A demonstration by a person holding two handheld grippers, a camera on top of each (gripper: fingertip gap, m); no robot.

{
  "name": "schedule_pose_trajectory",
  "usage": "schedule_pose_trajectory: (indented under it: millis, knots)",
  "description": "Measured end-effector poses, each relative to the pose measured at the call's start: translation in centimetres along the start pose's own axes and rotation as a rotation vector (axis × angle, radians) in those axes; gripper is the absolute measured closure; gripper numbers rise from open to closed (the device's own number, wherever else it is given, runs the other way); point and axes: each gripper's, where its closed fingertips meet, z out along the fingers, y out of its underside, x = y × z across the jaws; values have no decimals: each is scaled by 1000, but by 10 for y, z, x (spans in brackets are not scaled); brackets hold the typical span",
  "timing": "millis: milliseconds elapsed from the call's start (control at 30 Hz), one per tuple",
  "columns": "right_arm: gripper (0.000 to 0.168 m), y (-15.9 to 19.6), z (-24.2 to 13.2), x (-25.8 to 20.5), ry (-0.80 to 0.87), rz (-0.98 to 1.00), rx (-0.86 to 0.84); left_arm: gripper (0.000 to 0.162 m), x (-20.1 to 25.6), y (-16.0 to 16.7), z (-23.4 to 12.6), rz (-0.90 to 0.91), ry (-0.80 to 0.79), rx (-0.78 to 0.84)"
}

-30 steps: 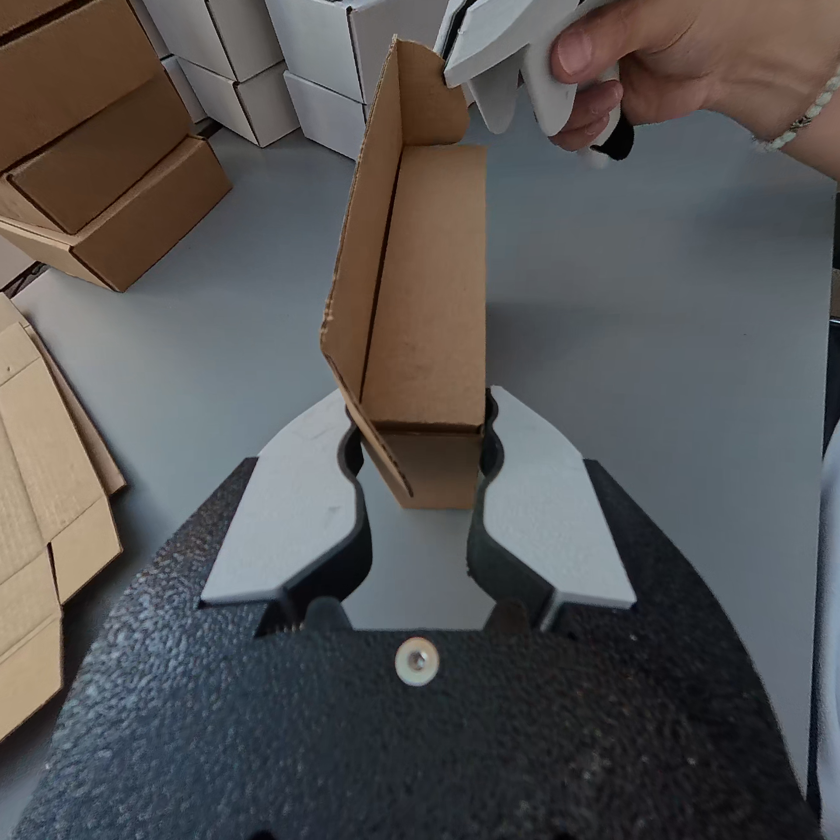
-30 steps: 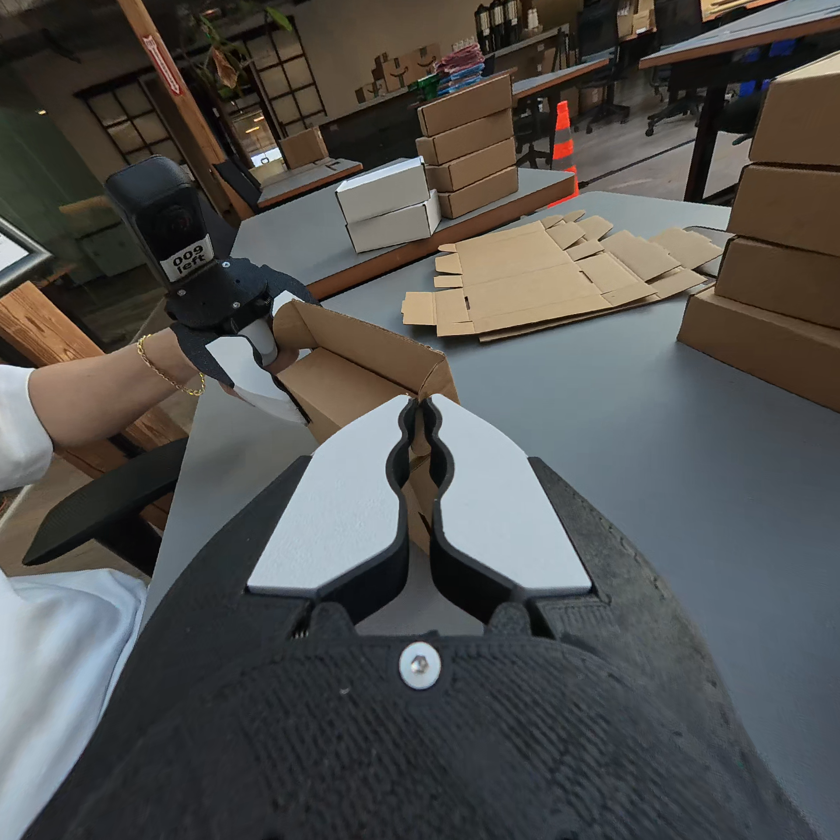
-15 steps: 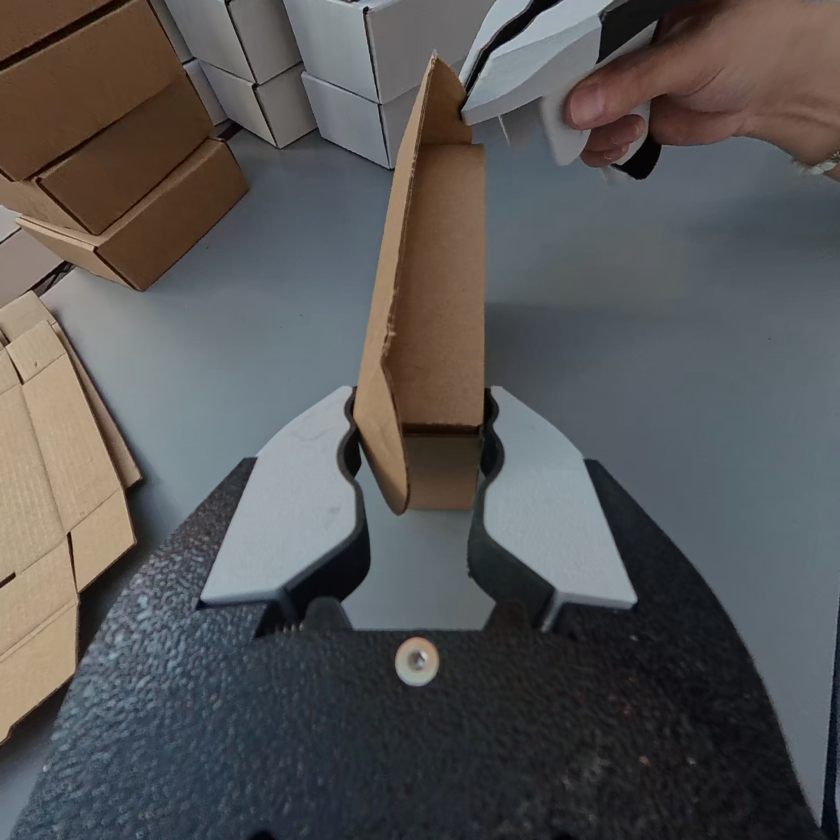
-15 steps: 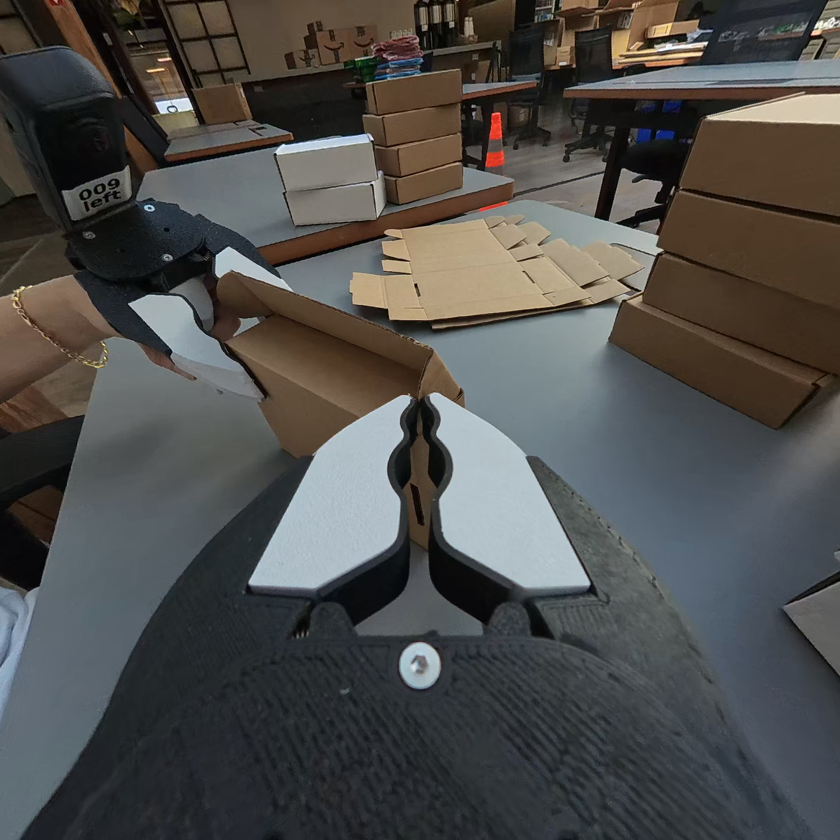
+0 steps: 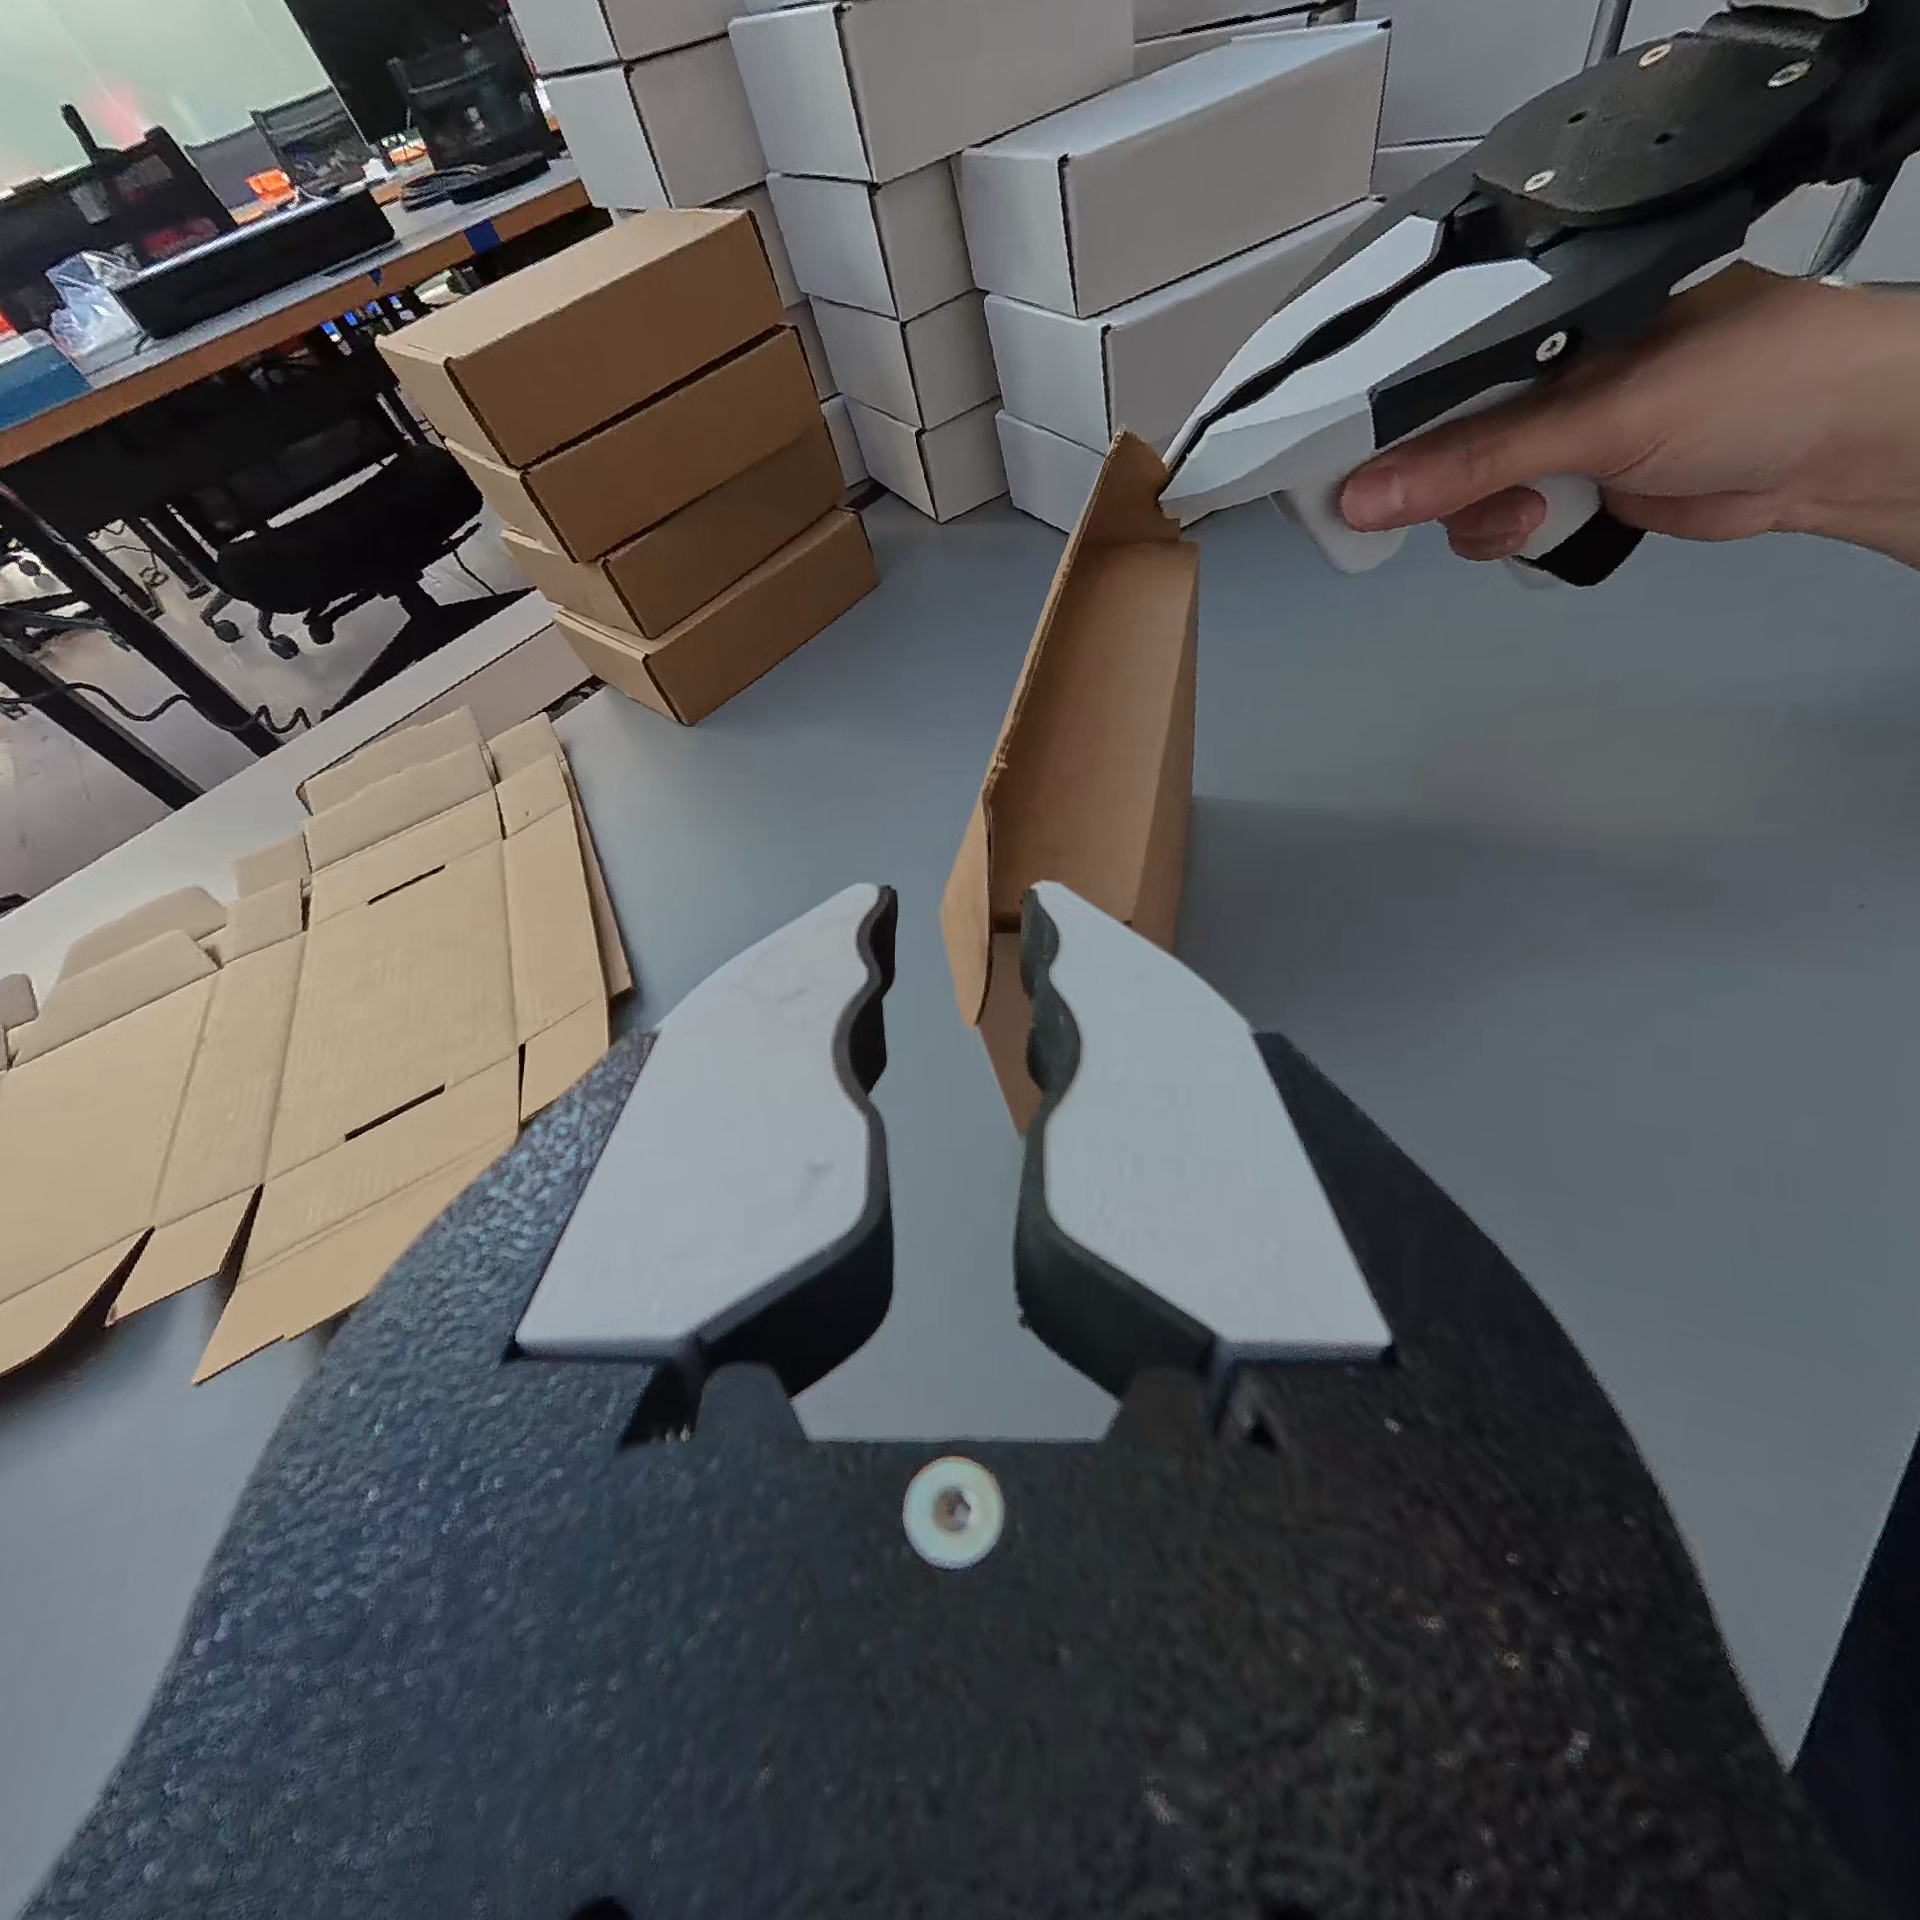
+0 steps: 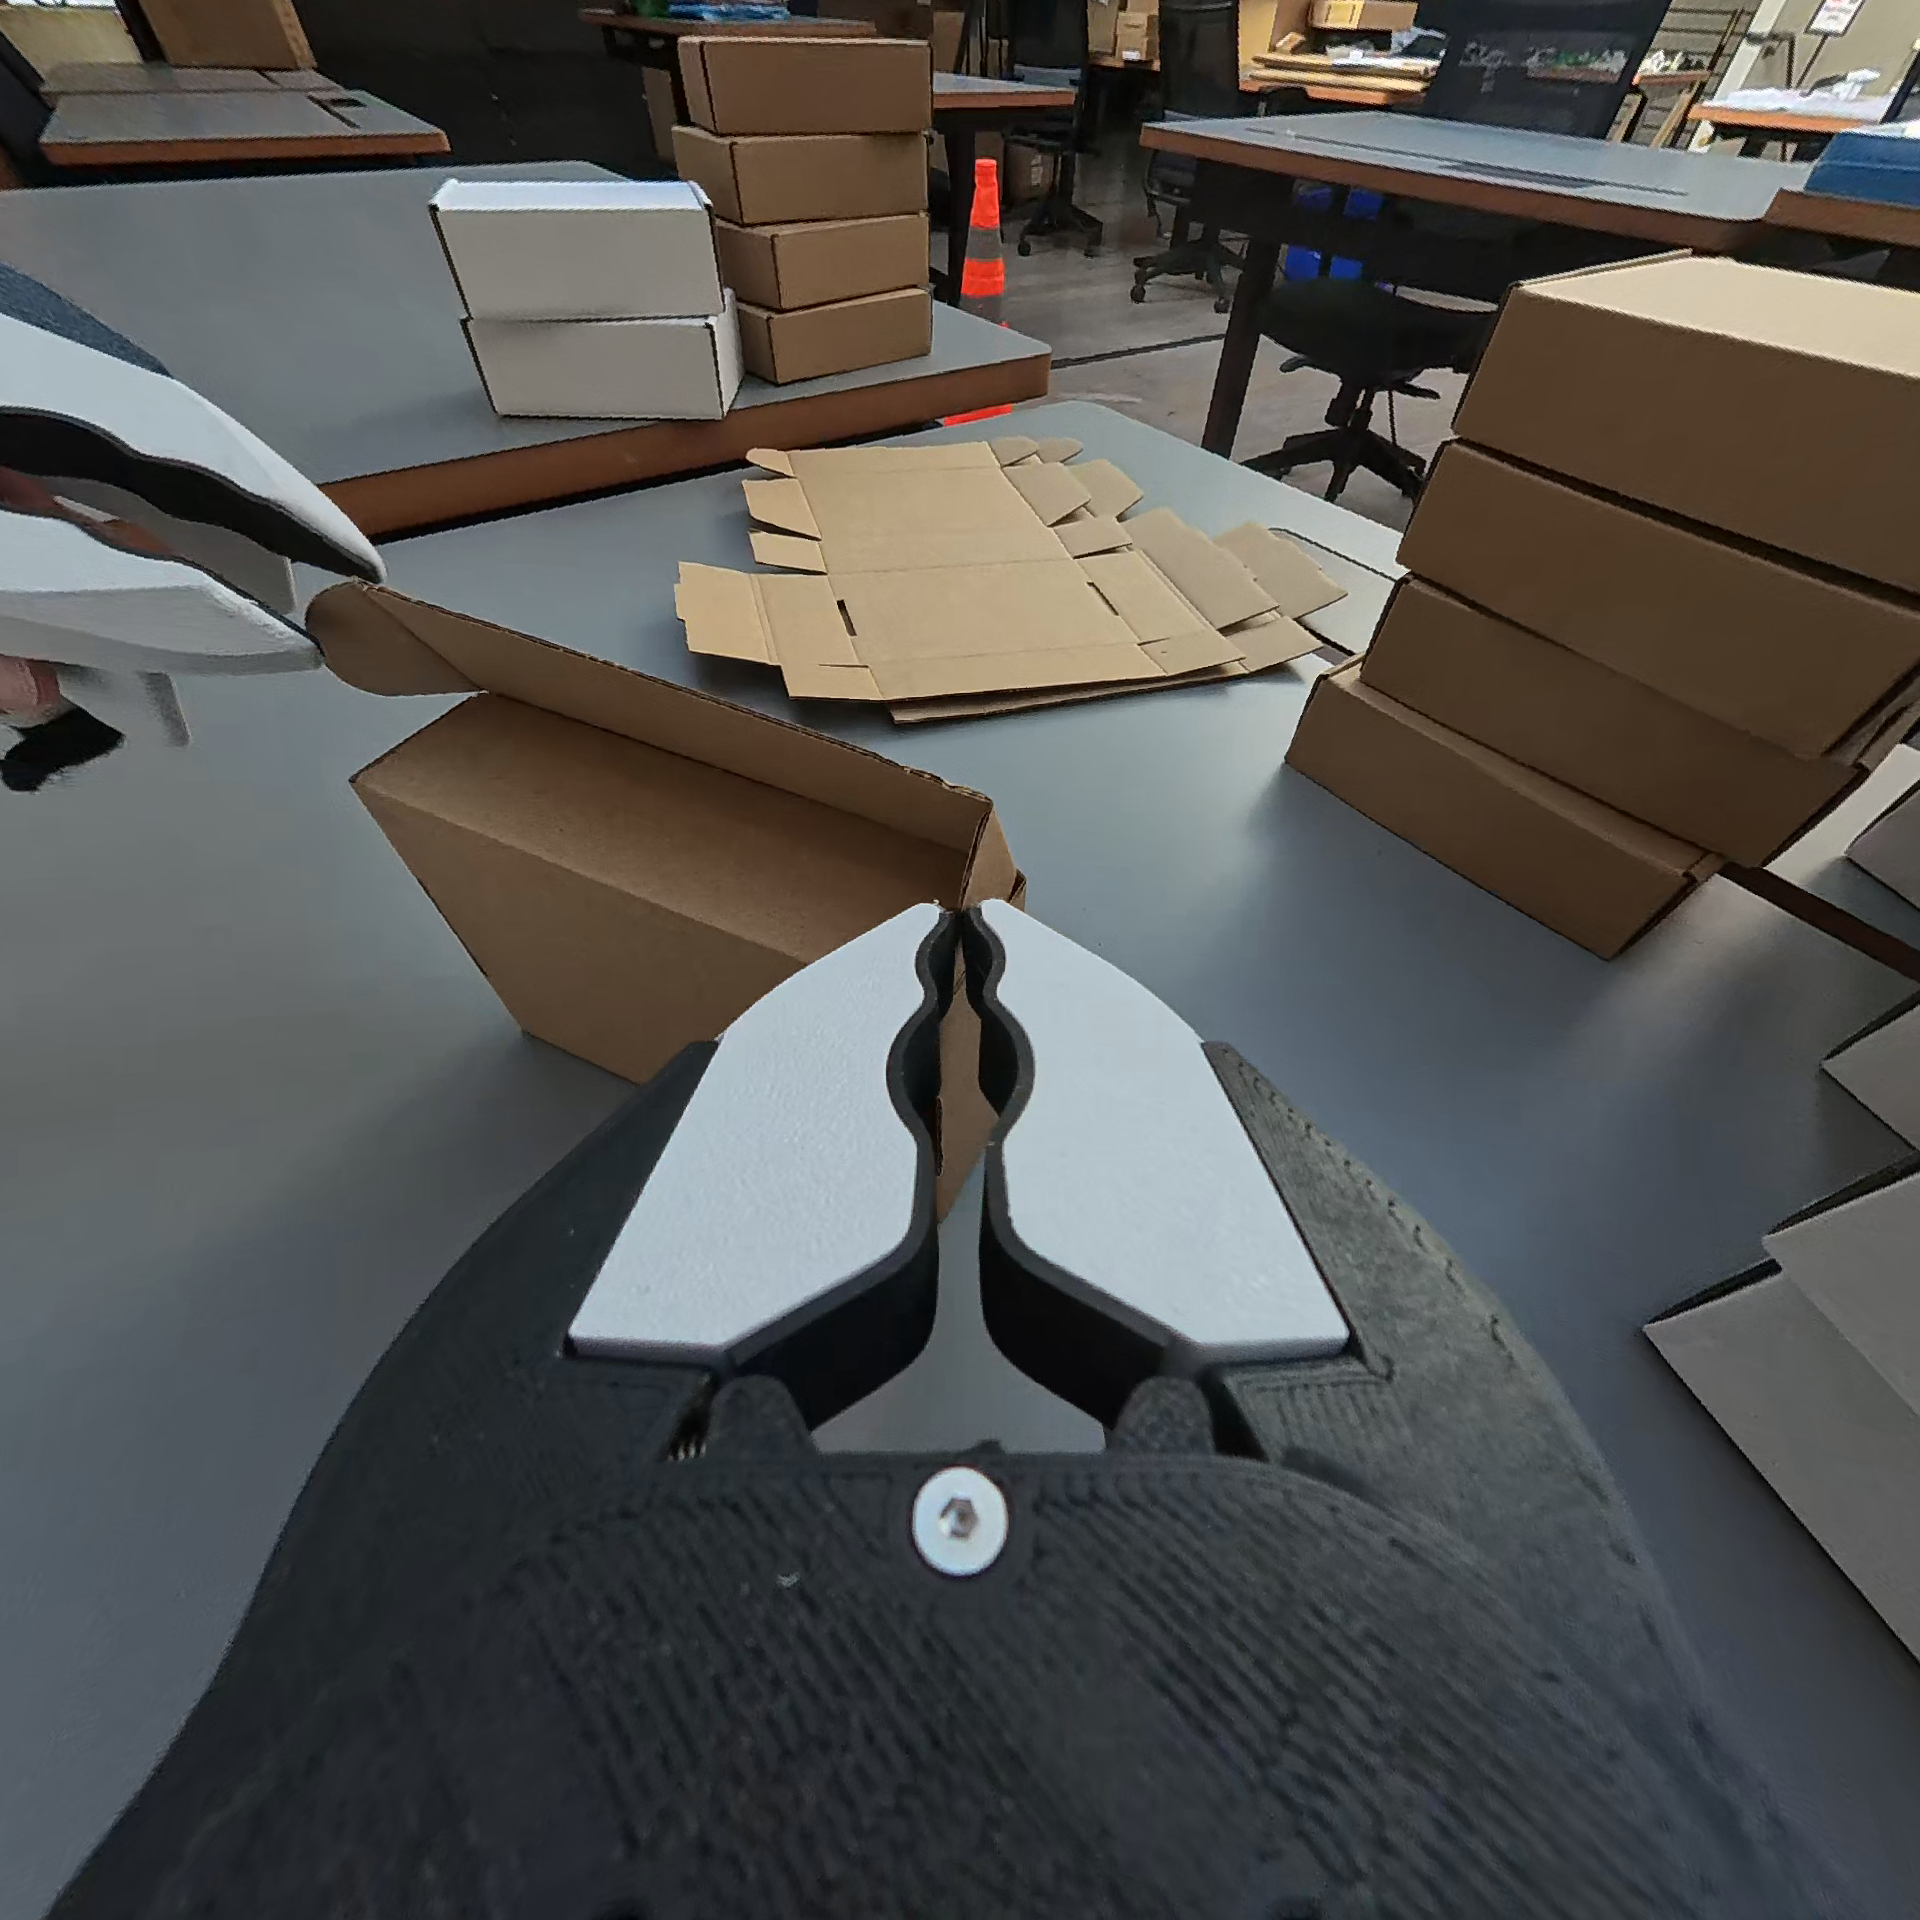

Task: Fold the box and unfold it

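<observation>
A brown cardboard box (image 5: 1091, 748) stands on the grey table (image 5: 1507, 987), its lid raised a little along one long side. It also shows in the right wrist view (image 6: 665, 883). My left gripper (image 5: 956, 914) is open. The lid's near end tab lies in the gap by its right finger, and nothing is clamped. In the right wrist view the left gripper (image 6: 332, 608) is at the box's far end. My right gripper (image 6: 958, 914) is shut on the lid's tab at its end. In the left wrist view the right gripper (image 5: 1174, 488) pinches the lid's far corner.
Flat brown box blanks (image 5: 312, 1039) lie left of the box and show in the right wrist view (image 6: 987, 592). Stacked brown boxes (image 5: 644, 457) and white boxes (image 5: 1091, 208) stand behind. A brown stack (image 6: 1662, 540) and pale sheets (image 6: 1818, 1403) are at the right.
My left gripper let go of the box's end, narrowed its gap and drew back to the left. The box now rests on the table. The right gripper kept its hold on the lid.
</observation>
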Motion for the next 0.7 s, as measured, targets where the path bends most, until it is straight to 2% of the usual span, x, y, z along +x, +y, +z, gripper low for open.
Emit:
schedule_pose_trajectory:
  millis: [100,167,267,433,567,700]
  knots:
    - [167,0,2,-3,-5,5,3,143,1,7,5,-13,-7,-27]
    - [167,0,1,-3,6,-8,1,159,0,7,8,-18,-28,-16]
    - [167,0,-1,-3,44,-20,-8,160,-2,5,9,-20,-69,-12]
    - [166,-4,2,-10,168,-1,57,160,-22,13,15,-317,-221,-168]
    - [166,-4,2,-19,263,-66,61,160,-31,15,19,-462,-278,-306]
    - [166,-1,-4,-29,337,-136,84,159,-34,14,22,-603,-294,-355]
